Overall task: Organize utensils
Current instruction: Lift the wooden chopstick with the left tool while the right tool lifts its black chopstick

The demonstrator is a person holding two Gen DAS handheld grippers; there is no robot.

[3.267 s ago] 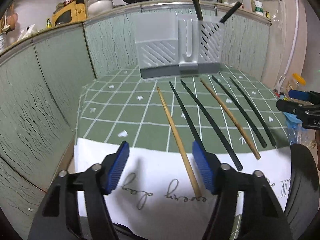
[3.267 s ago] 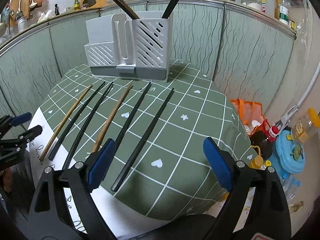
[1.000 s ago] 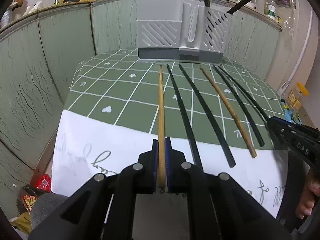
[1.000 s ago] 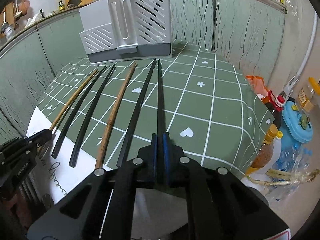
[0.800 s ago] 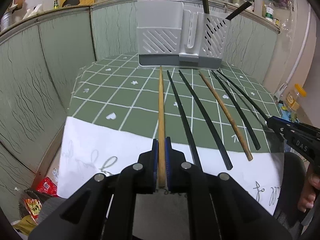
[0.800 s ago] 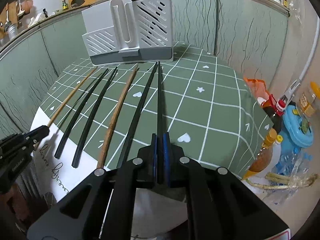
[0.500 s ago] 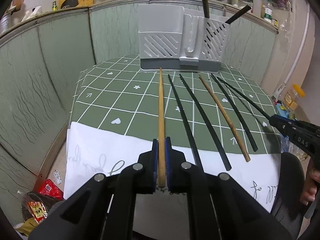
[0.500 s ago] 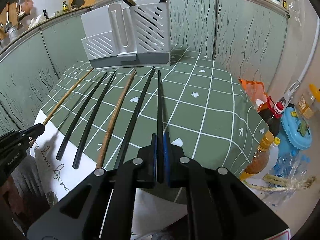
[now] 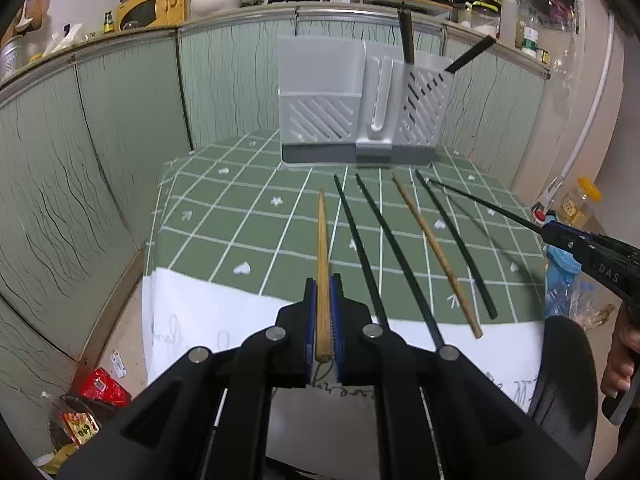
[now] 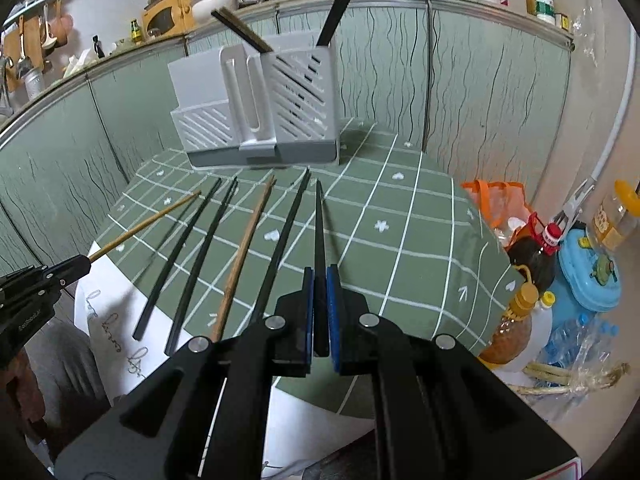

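Observation:
My left gripper (image 9: 324,292) is shut on the near end of a light wooden chopstick (image 9: 322,240), which hangs above the green checked tablecloth (image 9: 240,216). My right gripper (image 10: 319,280) is shut on a black chopstick (image 10: 319,228), also held clear of the cloth. Between the two, several chopsticks lie side by side: two black ones (image 9: 360,248), a brown wooden one (image 9: 436,252) and another black one (image 9: 456,244). A grey slotted utensil holder (image 9: 320,120) stands at the table's far edge, with two dark utensils (image 10: 336,12) in its right compartment.
Green panelled walls close in the table at the back and left. White lettered paper (image 9: 200,320) hangs over the front edge. Oil bottles (image 10: 536,256) and a blue container (image 10: 592,272) sit on the floor to the right. A black seat (image 9: 568,360) is at the near right.
Both grippers stood open over the chopsticks, then shut on one each. Over the last second both have risen, lifting their chopsticks off the cloth.

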